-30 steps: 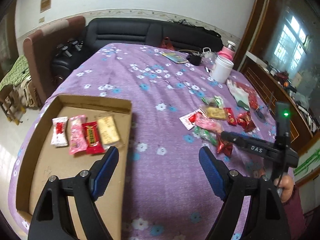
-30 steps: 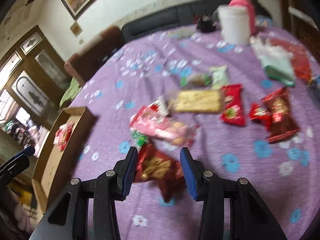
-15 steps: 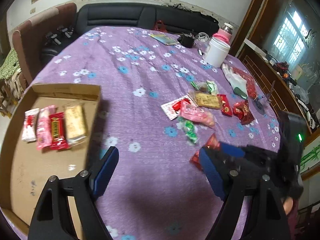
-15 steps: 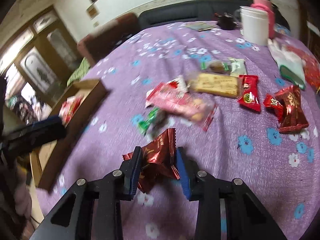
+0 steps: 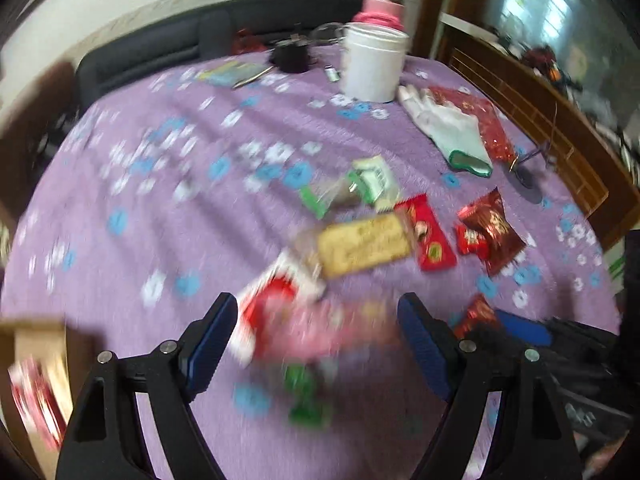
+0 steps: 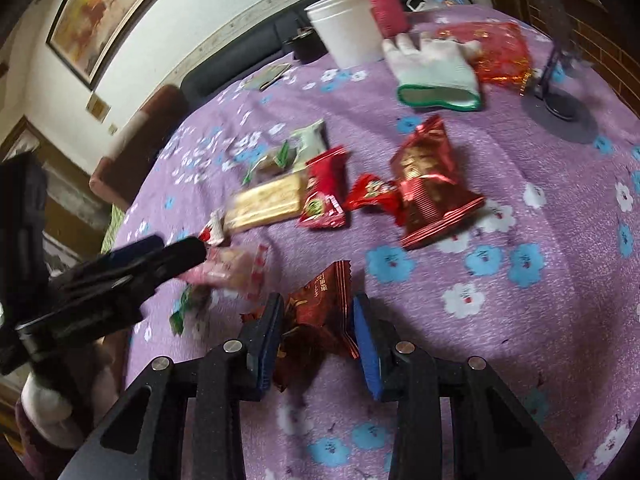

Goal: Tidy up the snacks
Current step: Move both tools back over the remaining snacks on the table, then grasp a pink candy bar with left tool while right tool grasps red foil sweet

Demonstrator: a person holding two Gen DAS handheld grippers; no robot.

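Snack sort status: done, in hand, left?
Done: a few wrapped snacks lie in the cardboard box. In hand: right gripper clamps a dark red foil packet; open left gripper hovers over a pink packet. Left: several more packets on the purple flowered cloth.

- The near right part of the purple cloth [image 6: 540,320] lies bare, open room for a hand to pass.
- The far left stretch of cloth towards the dark sofa [image 5: 160,56] is bare too.
- Snacks crowd the middle: a biscuit pack [image 5: 366,246], a red packet [image 5: 428,236] touching it, a dark red bag [image 6: 432,188] near.
- The left gripper [image 5: 316,332] hangs wide over a blurred pink packet [image 5: 320,332], just beside the right gripper [image 6: 316,320].
- At the far edge stand a white tub [image 5: 374,66], a glove [image 5: 452,128] and a black stand [image 6: 560,112].
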